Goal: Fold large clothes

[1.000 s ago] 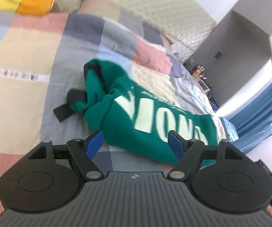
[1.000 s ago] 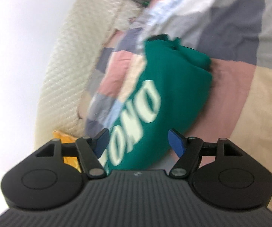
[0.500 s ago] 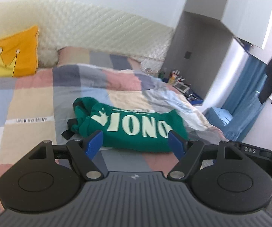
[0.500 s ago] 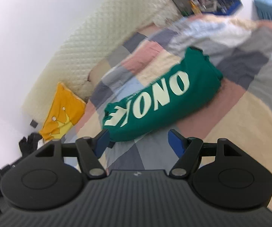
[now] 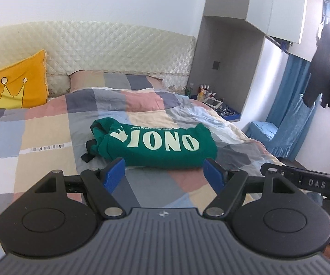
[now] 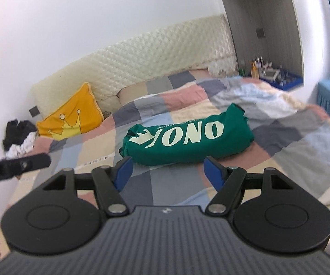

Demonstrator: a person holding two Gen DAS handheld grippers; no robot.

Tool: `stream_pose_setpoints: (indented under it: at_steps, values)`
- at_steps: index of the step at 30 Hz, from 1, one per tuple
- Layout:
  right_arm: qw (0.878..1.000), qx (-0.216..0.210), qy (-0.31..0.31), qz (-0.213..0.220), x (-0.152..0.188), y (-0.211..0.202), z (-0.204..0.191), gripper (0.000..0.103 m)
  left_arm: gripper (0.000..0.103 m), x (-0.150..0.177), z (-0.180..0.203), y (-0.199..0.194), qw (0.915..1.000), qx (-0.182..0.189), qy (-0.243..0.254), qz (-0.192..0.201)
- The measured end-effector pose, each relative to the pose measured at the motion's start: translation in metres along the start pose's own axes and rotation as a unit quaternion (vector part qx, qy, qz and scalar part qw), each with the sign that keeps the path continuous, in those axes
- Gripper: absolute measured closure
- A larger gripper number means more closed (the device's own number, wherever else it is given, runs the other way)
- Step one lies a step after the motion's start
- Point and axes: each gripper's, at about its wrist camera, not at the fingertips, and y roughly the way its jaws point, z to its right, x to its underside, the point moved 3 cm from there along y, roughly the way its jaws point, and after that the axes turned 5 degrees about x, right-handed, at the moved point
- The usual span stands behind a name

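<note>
Left wrist view shows the left gripper (image 5: 164, 173) spread wide, holding nothing, above the patchwork quilt (image 5: 50, 135). Ahead lies the green sweatshirt (image 5: 162, 144), bundled mid-bed. The right gripper (image 6: 167, 171) gapes equally, empty; its view is blurred, perhaps slightly tilted.

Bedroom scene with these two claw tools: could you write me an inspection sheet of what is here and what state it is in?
Surface: bed under a checked quilt, padded headboard behind.
Job's things: green sweatshirt with pale lettering, lying bunched in a rough bundle on the quilt.
Clutter: yellow crown cushion; dark and white clothes pile beside the bed.
Grippers: left claw open, empty, short of the sweatshirt; right claw likewise.
Cables: nothing seen.
Surroundings: niche shelf with bottles, blue curtain, dark hanging garment.
</note>
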Motion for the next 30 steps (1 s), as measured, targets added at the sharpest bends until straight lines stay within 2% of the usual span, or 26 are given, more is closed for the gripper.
stream_pose_setpoints:
  at_steps: [3,8,15,19,30]
  values:
    - [1.000,-0.007,-0.010,0.014,0.014,-0.014,-0.002,0.031,0.024,0.011,0.001,-0.009,1.0000,0.009,-0.002,0.004]
    - [0.999,-0.013,-0.032,0.041,0.033,-0.027,-0.009,0.031,0.024,0.032,0.006,-0.019,0.9997,0.000,0.021,0.008]
    - [0.997,-0.005,-0.057,0.052,0.061,-0.023,-0.015,0.031,0.024,0.052,0.013,-0.032,0.9982,-0.008,0.047,0.038]
    - [0.997,-0.002,-0.052,0.055,0.072,-0.016,-0.014,0.031,0.024,0.062,0.013,-0.031,0.9971,-0.018,0.053,0.050]
    - [0.997,0.023,-0.040,0.054,0.083,0.001,-0.001,0.031,0.024,0.083,0.001,-0.006,0.9978,-0.018,0.046,0.045]
